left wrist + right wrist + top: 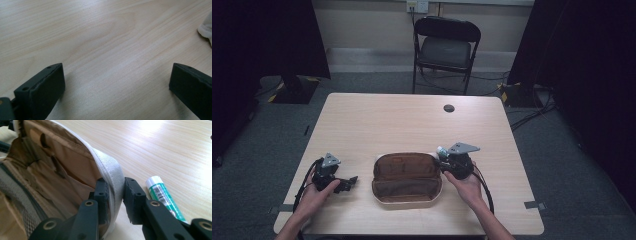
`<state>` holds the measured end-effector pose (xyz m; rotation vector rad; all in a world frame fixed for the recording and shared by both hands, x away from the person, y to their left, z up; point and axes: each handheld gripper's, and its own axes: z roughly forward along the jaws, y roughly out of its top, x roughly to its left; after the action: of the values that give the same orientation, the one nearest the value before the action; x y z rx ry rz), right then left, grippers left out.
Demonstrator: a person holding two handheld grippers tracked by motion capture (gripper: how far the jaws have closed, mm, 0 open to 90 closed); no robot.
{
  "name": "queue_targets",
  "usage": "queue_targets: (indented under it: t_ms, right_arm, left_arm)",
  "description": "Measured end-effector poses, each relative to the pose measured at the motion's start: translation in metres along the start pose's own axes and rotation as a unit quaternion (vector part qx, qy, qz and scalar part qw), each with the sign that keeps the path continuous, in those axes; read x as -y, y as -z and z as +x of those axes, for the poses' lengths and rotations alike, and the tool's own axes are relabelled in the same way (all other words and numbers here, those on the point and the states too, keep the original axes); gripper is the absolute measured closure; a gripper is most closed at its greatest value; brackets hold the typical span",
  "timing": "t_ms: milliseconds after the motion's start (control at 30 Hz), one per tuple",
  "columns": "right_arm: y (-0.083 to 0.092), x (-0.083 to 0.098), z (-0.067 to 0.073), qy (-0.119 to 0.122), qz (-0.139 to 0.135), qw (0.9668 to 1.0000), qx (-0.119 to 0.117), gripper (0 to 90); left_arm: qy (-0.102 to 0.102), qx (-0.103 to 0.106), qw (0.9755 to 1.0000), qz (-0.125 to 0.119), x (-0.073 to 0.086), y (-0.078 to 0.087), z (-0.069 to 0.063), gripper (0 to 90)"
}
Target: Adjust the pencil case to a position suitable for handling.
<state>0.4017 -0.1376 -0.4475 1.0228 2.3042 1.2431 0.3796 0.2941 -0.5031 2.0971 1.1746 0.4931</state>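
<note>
A brown pencil case with a white outer shell lies unzipped and spread flat near the table's front middle. My right gripper is at its right end, shut on the case's white zip rim, one jaw inside and one outside. A green and white glue stick lies on the table just outside that rim, beside my right jaw; its tip is at the glue stick. My left gripper rests low on the table left of the case, open, with bare wood between its jaws.
The light wooden table has a round cable grommet near its far edge. A black folding chair stands beyond the table. Dark curtains hang at both sides, and cables lie on the floor at the right.
</note>
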Motion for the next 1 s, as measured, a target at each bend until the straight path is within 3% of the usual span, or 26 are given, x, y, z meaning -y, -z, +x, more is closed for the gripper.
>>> queue_targets:
  t_ms: [267, 467, 800, 1000]
  right_arm:
    - [-0.014, -0.007, -0.006, -0.009, -0.002, 0.9999, 0.005, 72.3]
    - [-0.026, -0.013, -0.010, -0.013, -0.001, 0.9999, 0.002, 65.9]
    - [-0.008, -0.008, -0.010, -0.020, -0.007, 0.9997, -0.010, 54.3]
    - [0.009, -0.002, -0.014, -0.027, -0.015, 0.9993, -0.019, 52.7]
  left_arm:
    - [0.000, 0.000, 1.0000, 0.000, 0.000, 0.000, 0.000, 0.0]
    - [0.000, 0.000, 1.0000, 0.000, 0.000, 0.000, 0.000, 0.0]
    - [0.000, 0.000, 1.0000, 0.000, 0.000, 0.000, 0.000, 0.0]
    - [0.002, 0.001, 1.0000, -0.001, 0.000, 0.000, 0.000, 0.0]
